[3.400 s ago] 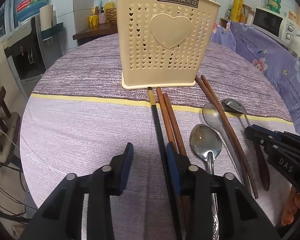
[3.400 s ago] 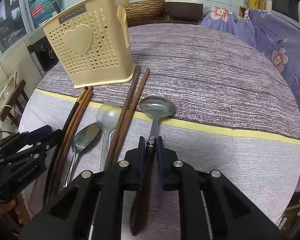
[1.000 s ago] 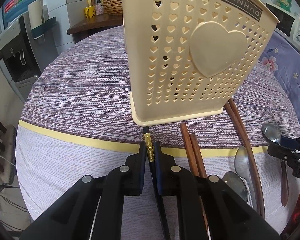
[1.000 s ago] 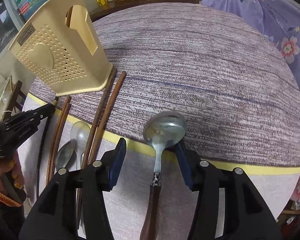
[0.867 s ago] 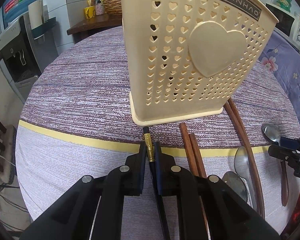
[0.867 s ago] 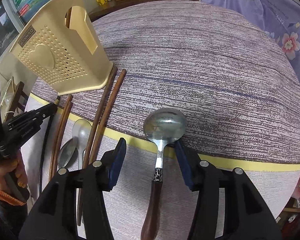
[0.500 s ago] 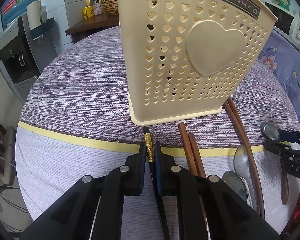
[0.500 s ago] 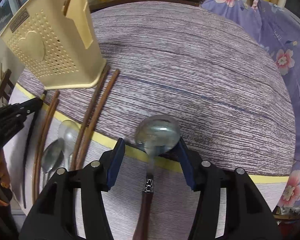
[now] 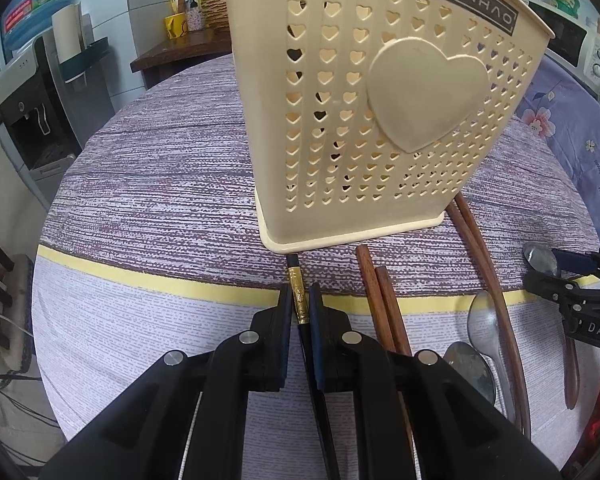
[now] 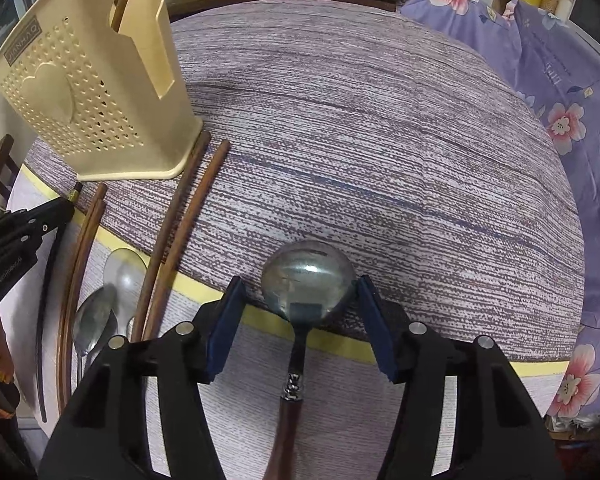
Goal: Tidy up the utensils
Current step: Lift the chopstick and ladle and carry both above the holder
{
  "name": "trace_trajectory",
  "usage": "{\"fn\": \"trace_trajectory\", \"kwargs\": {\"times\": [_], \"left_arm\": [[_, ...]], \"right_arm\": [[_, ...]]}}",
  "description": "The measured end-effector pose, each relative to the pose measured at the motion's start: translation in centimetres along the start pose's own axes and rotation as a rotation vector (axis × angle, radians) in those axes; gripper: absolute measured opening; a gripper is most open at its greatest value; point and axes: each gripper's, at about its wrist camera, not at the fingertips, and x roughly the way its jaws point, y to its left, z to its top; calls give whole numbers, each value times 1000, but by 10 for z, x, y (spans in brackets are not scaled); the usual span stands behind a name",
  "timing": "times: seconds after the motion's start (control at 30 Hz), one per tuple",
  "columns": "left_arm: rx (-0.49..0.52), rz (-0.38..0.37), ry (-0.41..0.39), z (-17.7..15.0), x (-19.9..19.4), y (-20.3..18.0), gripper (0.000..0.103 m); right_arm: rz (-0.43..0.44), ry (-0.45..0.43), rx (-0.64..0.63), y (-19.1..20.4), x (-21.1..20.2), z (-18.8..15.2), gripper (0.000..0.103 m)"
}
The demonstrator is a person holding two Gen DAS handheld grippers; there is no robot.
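A cream perforated utensil holder (image 9: 380,112) with a heart on its front stands on the round table; it also shows in the right wrist view (image 10: 96,92). My left gripper (image 9: 300,300) is shut on a black chopstick (image 9: 298,296) with a gold band, its tip close to the holder's base. My right gripper (image 10: 300,304) is open, its fingers on either side of the bowl of a wooden-handled metal spoon (image 10: 308,284) that lies on the cloth. Brown chopsticks (image 9: 380,300) and two steel spoons (image 9: 484,328) lie between the two grippers.
The table has a purple striped cloth with a yellow band (image 10: 420,208). A floral purple fabric (image 10: 572,92) lies at the right. A water dispenser (image 9: 32,108) and a side table with cups (image 9: 180,40) stand beyond the far edge.
My right gripper has let go of the spoon's handle, opened and moved forward to the spoon's bowl. My left gripper has moved forward and shut on the black chopstick near the holder.
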Motion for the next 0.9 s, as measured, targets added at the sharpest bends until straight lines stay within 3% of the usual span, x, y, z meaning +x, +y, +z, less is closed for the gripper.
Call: {"fn": "trace_trajectory", "kwargs": {"times": [0.07, 0.5, 0.7, 0.9], "left_arm": [[3, 4, 3, 0, 0, -1, 10], [0, 11, -9, -1, 0, -7, 9], [-32, -6, -52, -4, -11, -3, 9], [-69, -48, -193, -4, -64, 10, 8]], "right_arm": [[4, 6, -10, 2, 0, 1, 48], [54, -51, 16, -3, -7, -4, 48], [105, -202, 26, -5, -40, -15, 48], [137, -389, 23, -4, -91, -30, 48]]}}
